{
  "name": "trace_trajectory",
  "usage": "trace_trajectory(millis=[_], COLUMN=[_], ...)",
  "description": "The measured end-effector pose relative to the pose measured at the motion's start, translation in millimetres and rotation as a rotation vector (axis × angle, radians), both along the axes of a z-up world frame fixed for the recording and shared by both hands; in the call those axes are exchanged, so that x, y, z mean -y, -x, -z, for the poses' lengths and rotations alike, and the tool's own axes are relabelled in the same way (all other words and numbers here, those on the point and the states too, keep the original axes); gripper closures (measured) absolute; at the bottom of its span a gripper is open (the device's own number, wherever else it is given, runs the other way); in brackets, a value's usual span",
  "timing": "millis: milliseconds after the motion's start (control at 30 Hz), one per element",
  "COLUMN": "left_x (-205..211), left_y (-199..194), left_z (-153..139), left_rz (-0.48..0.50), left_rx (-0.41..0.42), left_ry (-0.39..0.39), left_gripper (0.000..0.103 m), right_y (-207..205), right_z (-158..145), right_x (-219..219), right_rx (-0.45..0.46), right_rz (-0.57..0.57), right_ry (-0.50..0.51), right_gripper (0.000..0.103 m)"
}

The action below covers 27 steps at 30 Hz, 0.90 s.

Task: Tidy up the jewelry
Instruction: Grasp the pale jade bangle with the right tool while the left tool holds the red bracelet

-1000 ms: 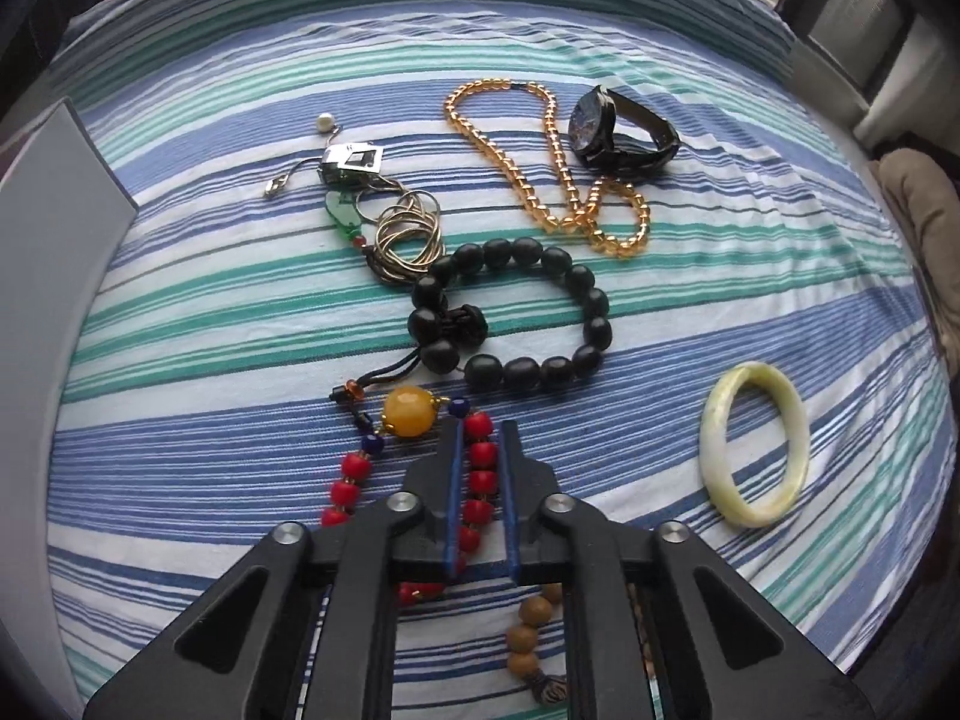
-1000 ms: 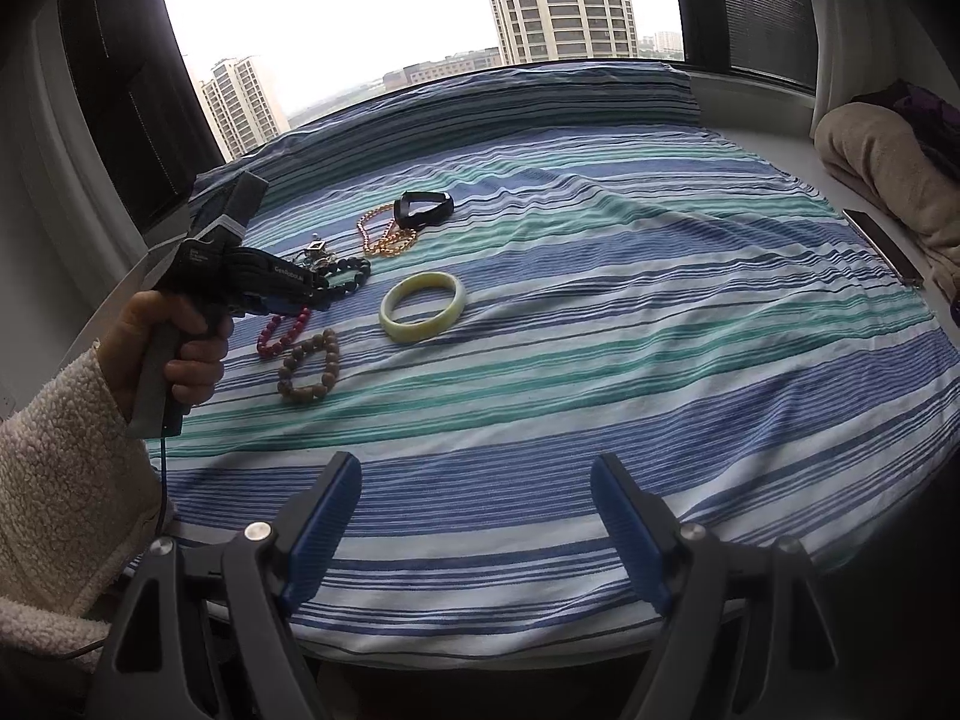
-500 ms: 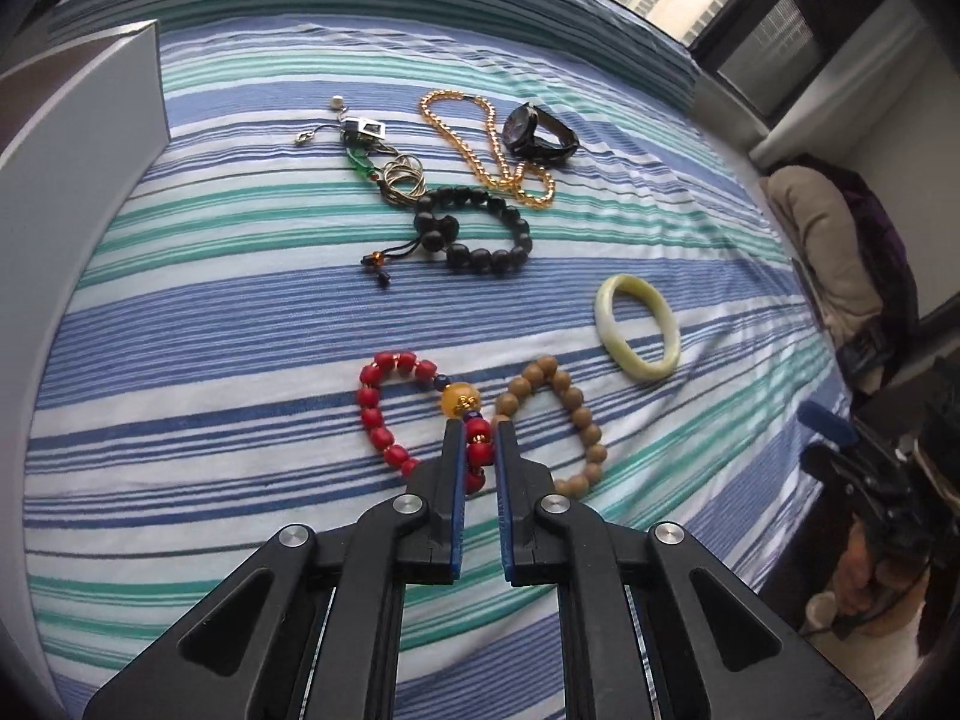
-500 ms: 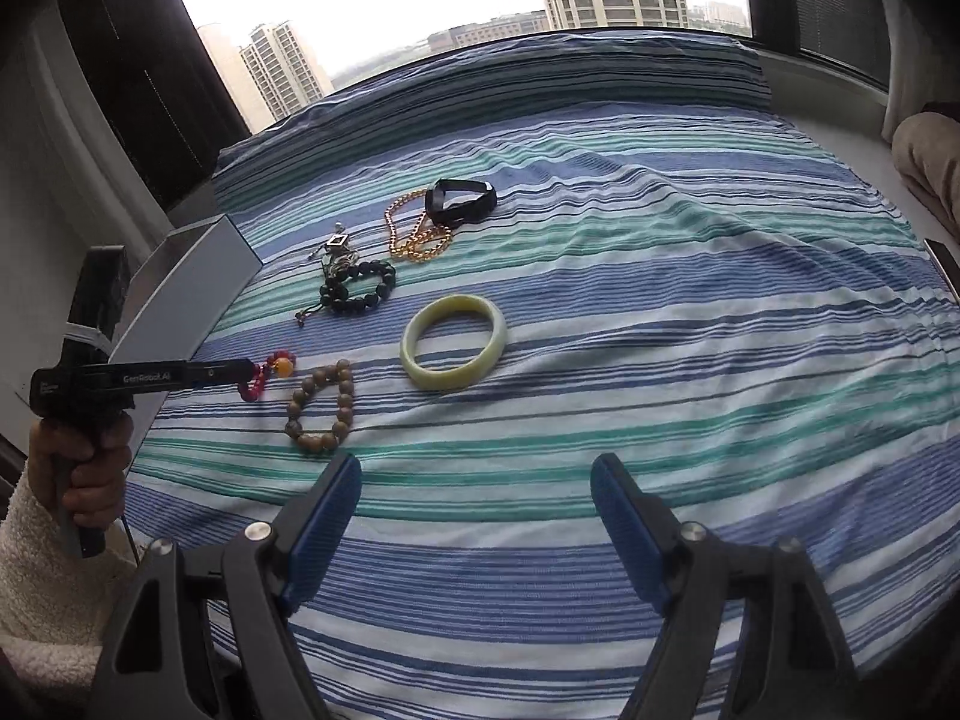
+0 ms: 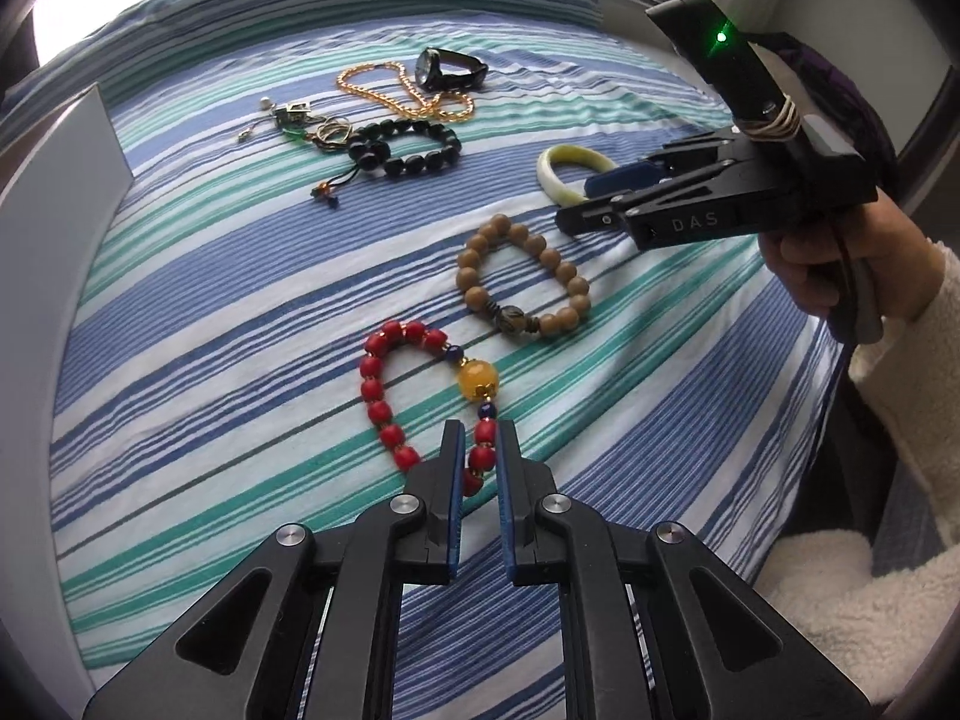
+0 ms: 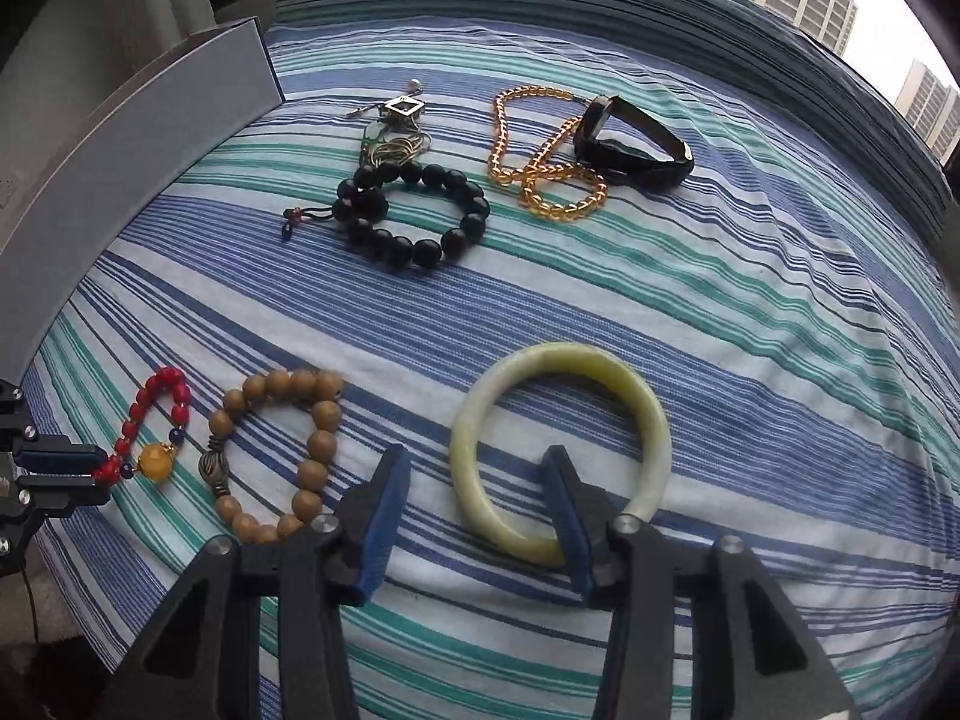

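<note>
My left gripper (image 5: 479, 429) is shut on the red bead bracelet (image 5: 384, 402), pinching its beads beside the amber bead; it also shows in the right wrist view (image 6: 153, 414). My right gripper (image 6: 477, 459) is open, its fingers straddling the near left rim of the pale green jade bangle (image 6: 600, 360), right finger inside the ring. In the left wrist view the right gripper (image 5: 594, 198) hangs over the bangle (image 5: 555, 165). A brown wooden bead bracelet (image 5: 564, 270) lies between the two grippers.
Farther back on the striped bedspread (image 6: 720, 300) lie a black bead bracelet (image 6: 420, 252), an amber bead necklace (image 6: 540, 180), a black watch (image 6: 630, 144) and small rings and a pendant (image 6: 396, 126). A grey box (image 6: 120, 168) stands at the left.
My left gripper has pulled the red bracelet nearer and to the side. My right gripper has moved in from the bed's edge down over the jade bangle, jaws narrower.
</note>
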<state>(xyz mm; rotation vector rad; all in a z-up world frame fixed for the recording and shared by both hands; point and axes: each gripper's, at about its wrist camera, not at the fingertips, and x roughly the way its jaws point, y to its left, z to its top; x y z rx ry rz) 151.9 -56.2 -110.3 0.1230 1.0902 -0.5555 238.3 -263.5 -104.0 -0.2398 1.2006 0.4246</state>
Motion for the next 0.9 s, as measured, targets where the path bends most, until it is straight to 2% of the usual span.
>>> trace_trajectory(millis=[67,133,200,267,400,433,467,500,533,600,667,800,900], left_x=[3.9,9.4,17.1,25.7,40.3,43.0,44.7,44.8,44.0,36.7,28.0,3.6,-20.1], left_y=[2.1,2.6,2.8,-1.6,-13.9,-16.5,-18.7,-19.4,-21.5,-24.2,-20.4,-10.5,-1.6], left_z=[-1.3,-2.3,-2.9,0.1,10.2,13.6,17.7,18.2,19.2,15.6,4.6,-29.0,-58.1], left_rz=[0.021,0.051,0.071,0.07,0.039,0.032,0.017,-0.002,-0.005,-0.035,-0.064,-0.13,-0.185], left_rx=[0.016,0.027,0.041,0.043,0.022,0.013,0.005,0.032,0.02,-0.009,0.008,0.029,0.056], left_ry=[-0.018,-0.031,-0.051,-0.076,-0.108,-0.12,-0.132,-0.142,-0.133,-0.075,-0.03,0.087,0.169], left_gripper=[0.091,0.081,0.063,0.059,0.059,0.061,0.073,0.086,0.088,0.088,0.088,0.088,0.088], right_y=[0.0,1.4,2.6,4.1,3.5,3.4,3.8,4.2,4.6,5.8,6.6,14.0,19.5], right_z=[0.5,-0.5,-0.8,-1.0,-1.5,-1.9,-3.0,-4.0,-5.0,-9.4,-18.4,-39.7,-52.4], right_x=[-1.9,-0.3,0.0,0.3,-1.1,-2.0,-1.8,-1.2,0.2,9.1,26.1,63.7,73.7], right_rx=[-0.004,-0.014,-0.023,-0.018,-0.003,0.001,0.009,0.01,0.005,-0.006,-0.025,-0.061,-0.086], right_rz=[-0.006,-0.013,-0.023,-0.036,-0.047,-0.048,-0.044,-0.042,-0.038,-0.007,0.053,0.158,0.187], right_ry=[0.006,0.01,0.017,0.034,0.046,0.042,0.043,0.043,0.04,-0.005,-0.098,-0.293,-0.387], right_gripper=[0.057,0.057,0.057,0.057,0.057,0.067,0.088,0.088,0.089,0.091,0.092,0.092,0.092])
